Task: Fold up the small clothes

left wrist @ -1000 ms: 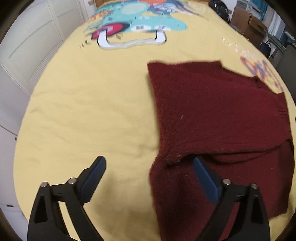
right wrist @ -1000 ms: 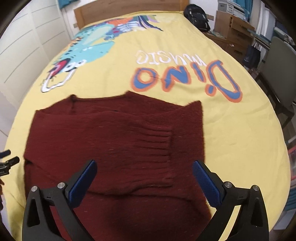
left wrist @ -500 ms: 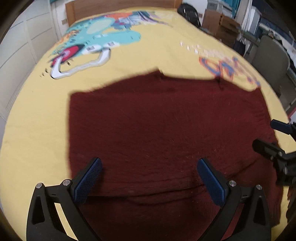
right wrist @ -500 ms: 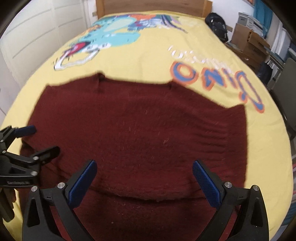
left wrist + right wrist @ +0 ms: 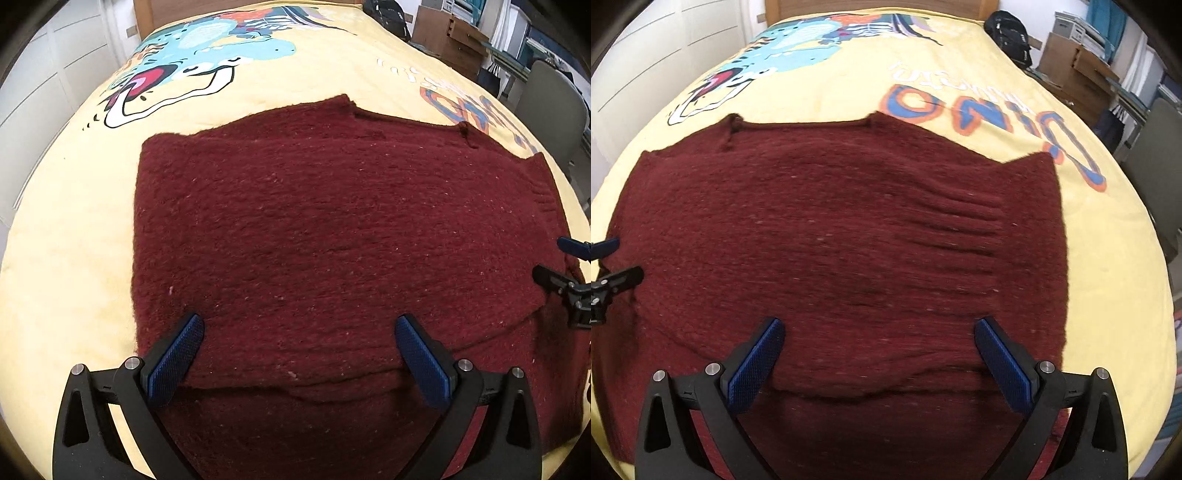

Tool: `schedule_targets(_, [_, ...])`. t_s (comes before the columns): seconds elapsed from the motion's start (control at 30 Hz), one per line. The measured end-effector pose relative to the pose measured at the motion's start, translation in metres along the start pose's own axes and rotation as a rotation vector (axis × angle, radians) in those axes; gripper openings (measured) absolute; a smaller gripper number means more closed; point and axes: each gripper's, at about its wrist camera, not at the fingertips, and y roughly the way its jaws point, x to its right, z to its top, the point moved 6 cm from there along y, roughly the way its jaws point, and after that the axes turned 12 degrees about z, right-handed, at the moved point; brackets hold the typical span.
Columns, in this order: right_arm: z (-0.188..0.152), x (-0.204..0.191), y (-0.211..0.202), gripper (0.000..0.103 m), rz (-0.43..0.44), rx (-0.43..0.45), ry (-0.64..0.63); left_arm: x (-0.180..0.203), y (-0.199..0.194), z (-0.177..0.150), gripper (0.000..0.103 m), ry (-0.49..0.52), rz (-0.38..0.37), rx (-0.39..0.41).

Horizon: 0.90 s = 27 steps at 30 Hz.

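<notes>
Both tongs, left and right, are hovering released over the dark red knitted sweater's near folded edge, likely lining up the next fold.

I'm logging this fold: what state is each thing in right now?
Sweater: lying flat on the bed, partly folded, sleeve laid across the body, cuff on top.
Left tongs: open, empty, over the sweater's near edge.
Right tongs: open, empty, over the near edge.
Bedspread: spread smooth under the sweater.
</notes>
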Motion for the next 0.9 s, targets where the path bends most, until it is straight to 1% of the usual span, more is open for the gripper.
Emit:
schedule_targets(0.17, [-0.001, 0.001, 0.001, 0.103, 0.016, -0.004, 0.030, 0.003, -0.002, 0.001, 0.102, 0.011, 0.001, 0.010])
schedule_targets(0.3, [-0.002, -0.001, -0.013, 0.103, 0.028, -0.003, 0.041, 0.004, -0.011, 0.002, 0.102, 0.014, -0.021, -0.018])
schedule_targets(0.37, [-0.005, -0.003, -0.024, 0.103, 0.039, -0.001, 0.052, 0.003, -0.022, 0.001, 0.102, 0.001, -0.028, -0.020])
schedule_targets(0.43, [-0.011, -0.003, -0.041, 0.103, 0.059, 0.009, 0.071, -0.001, -0.038, -0.001, 0.102, -0.035, -0.037, -0.014])
schedule_targets(0.53, [-0.023, -0.001, -0.066, 0.103, 0.052, 0.029, 0.077, -0.010, -0.063, -0.008, 0.102, -0.100, -0.062, -0.007])
schedule_targets(0.6, [-0.035, 0.001, -0.084, 0.103, 0.051, 0.045, 0.083, -0.018, -0.078, -0.017, 0.102, -0.122, -0.062, -0.006])
schedule_targets(0.7, [-0.058, 0.008, -0.102, 0.103, 0.055, 0.046, 0.114, -0.026, -0.093, -0.034, 0.102, -0.121, -0.043, -0.014])
schedule_targets(0.77, [-0.074, 0.012, -0.108, 0.103, 0.053, 0.030, 0.131, -0.031, -0.100, -0.049, 0.102, -0.120, -0.035, -0.024])
schedule_targets(0.9, [-0.108, 0.023, -0.113, 0.103, 0.041, -0.016, 0.162, -0.040, -0.104, -0.087, 0.102, -0.112, -0.015, -0.077])
